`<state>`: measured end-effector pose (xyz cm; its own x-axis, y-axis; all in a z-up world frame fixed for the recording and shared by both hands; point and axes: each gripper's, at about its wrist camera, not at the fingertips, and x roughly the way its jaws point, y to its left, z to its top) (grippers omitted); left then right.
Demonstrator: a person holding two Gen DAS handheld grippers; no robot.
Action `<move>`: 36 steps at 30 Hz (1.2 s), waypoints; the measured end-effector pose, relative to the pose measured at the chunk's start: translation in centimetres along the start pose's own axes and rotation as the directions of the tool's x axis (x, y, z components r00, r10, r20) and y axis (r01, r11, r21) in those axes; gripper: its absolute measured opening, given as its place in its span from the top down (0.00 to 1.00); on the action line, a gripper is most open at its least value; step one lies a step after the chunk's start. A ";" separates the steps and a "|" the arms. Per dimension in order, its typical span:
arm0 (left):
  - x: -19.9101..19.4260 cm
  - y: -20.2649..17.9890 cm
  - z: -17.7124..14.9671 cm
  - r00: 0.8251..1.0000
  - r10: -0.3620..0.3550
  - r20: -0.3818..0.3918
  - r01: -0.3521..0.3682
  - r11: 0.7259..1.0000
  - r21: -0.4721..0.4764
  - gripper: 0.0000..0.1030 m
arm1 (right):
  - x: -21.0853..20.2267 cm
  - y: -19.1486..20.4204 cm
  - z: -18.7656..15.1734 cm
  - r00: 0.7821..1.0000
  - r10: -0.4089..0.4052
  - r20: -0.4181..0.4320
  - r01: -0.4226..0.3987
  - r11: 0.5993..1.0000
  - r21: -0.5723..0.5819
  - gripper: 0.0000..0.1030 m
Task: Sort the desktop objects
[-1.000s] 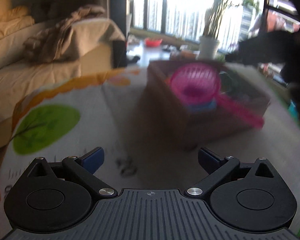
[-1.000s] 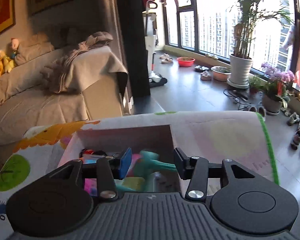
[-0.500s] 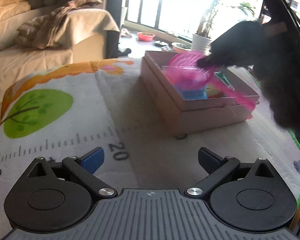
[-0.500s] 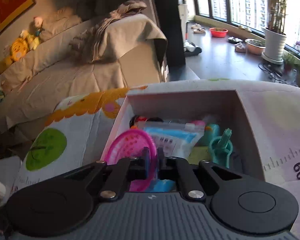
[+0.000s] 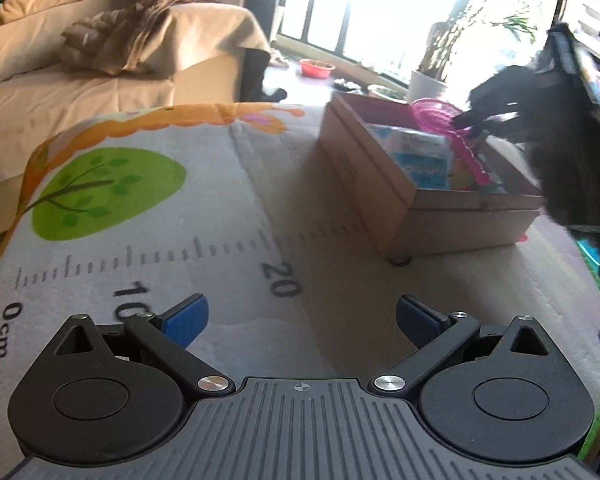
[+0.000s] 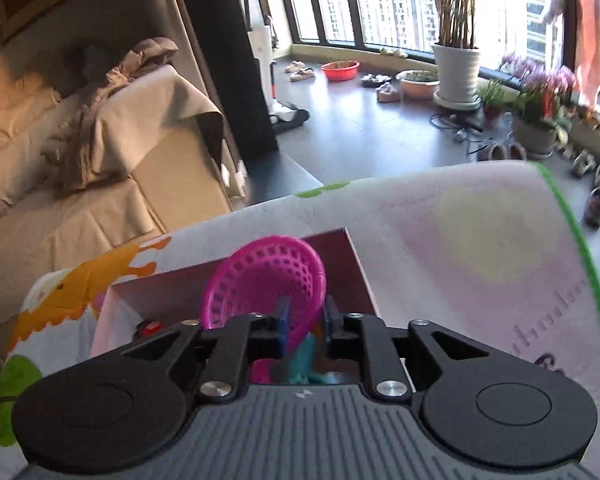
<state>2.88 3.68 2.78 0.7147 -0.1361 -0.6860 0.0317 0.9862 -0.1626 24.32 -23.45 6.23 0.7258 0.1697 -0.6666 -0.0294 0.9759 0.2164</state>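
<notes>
My right gripper (image 6: 305,322) is shut on a pink plastic strainer (image 6: 266,280) and holds it tilted up over the cardboard box (image 6: 356,256). In the left wrist view the strainer (image 5: 436,114) is lifted above the box (image 5: 384,196), with the right gripper (image 5: 470,124) on its handle. The box holds a blue-and-white packet (image 5: 420,152) and a teal item (image 6: 304,364). My left gripper (image 5: 302,318) is open and empty, low over the printed mat (image 5: 204,216), left of the box.
A beige sofa (image 5: 100,64) with a crumpled blanket stands beyond the mat's far-left edge. The mat's green border (image 6: 572,232) marks its right edge. Potted plants (image 6: 458,72), basins and shoes lie on the floor by the windows.
My right gripper has lifted the pink strainer up out of the box and tilted it. My left gripper has stayed open and drawn back slightly from the box.
</notes>
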 end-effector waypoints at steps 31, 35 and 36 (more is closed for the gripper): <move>1.0 -2.3 -0.6 1.000 0.013 -0.020 -0.011 0.997 0.076 0.00 | -3.4 -0.3 -1.0 0.995 0.069 0.074 -0.068 0.998 -0.010 0.80; 0.4 -2.8 -0.9 1.000 0.003 -0.007 -0.002 0.995 0.102 0.00 | -0.4 2.0 -0.6 0.995 0.103 0.016 -0.102 0.994 -0.044 0.80; 0.2 -2.7 -0.9 1.000 0.004 0.000 -0.004 0.994 0.107 0.00 | 0.3 2.3 -0.6 0.994 0.105 -0.011 -0.105 0.993 -0.050 0.80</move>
<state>2.26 0.87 2.43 0.7146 -0.1322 -0.6869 0.1033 0.9912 -0.0833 24.01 -21.10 6.09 0.7108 0.2723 -0.6485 -0.1399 0.9583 0.2491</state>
